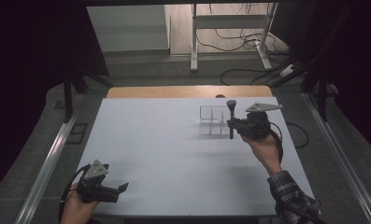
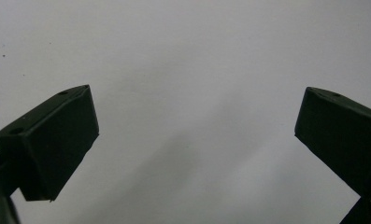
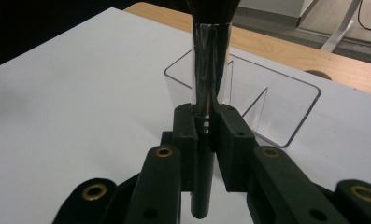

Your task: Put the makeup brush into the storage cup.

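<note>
Right gripper view: right gripper (image 3: 206,122) is clamped on a makeup brush (image 3: 210,56), jaws closed tight w/ the dark handle pinched between the pads. Handle runs straight up thru the jaws; its butt end sticks out below them, shiny metal ferrule sits just above the jaw tips, bristle head is cut off by the top edge. Clear plastic organizer (image 3: 286,100) w/ inner dividers stands just beyond the jaw tips, behind the brush, not touching it as far as I can tell. High view: right gripper (image 1: 231,123) holds the brush (image 1: 231,117) upright, head on top, at the organizer's (image 1: 210,120) near-right side, above the white table (image 1: 164,149). Left gripper (image 1: 122,188) rests low by the table's near-left corner, well apart from brush & organizer. Left gripper view: left gripper (image 2: 195,140) jaws wide apart, nothing between them, just bare table surface (image 2: 192,60) ahead.
</note>
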Demonstrator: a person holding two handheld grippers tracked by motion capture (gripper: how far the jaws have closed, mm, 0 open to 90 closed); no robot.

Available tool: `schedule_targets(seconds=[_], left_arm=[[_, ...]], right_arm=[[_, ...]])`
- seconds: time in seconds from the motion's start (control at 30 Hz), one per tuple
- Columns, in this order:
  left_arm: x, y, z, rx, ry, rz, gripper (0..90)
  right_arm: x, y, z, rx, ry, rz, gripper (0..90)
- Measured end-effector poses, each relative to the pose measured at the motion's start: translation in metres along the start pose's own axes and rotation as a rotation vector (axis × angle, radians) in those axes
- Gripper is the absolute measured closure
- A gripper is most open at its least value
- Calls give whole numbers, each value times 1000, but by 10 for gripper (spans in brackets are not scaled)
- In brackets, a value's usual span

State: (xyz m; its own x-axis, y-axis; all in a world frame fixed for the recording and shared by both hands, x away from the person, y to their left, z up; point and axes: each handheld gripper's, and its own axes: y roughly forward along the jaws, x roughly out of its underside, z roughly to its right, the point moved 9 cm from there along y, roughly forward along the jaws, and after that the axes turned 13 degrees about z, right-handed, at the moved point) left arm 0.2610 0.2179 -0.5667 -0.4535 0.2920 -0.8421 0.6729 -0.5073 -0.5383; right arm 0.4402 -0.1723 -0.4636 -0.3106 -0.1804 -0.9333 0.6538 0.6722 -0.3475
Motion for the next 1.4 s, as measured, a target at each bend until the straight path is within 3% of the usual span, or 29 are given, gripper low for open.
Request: schedule_targets(seconds=[1.4], left_arm=[[0,1,0,8,1,-6,0]], right_arm=[[-28,27,30,49,9,35,789]])
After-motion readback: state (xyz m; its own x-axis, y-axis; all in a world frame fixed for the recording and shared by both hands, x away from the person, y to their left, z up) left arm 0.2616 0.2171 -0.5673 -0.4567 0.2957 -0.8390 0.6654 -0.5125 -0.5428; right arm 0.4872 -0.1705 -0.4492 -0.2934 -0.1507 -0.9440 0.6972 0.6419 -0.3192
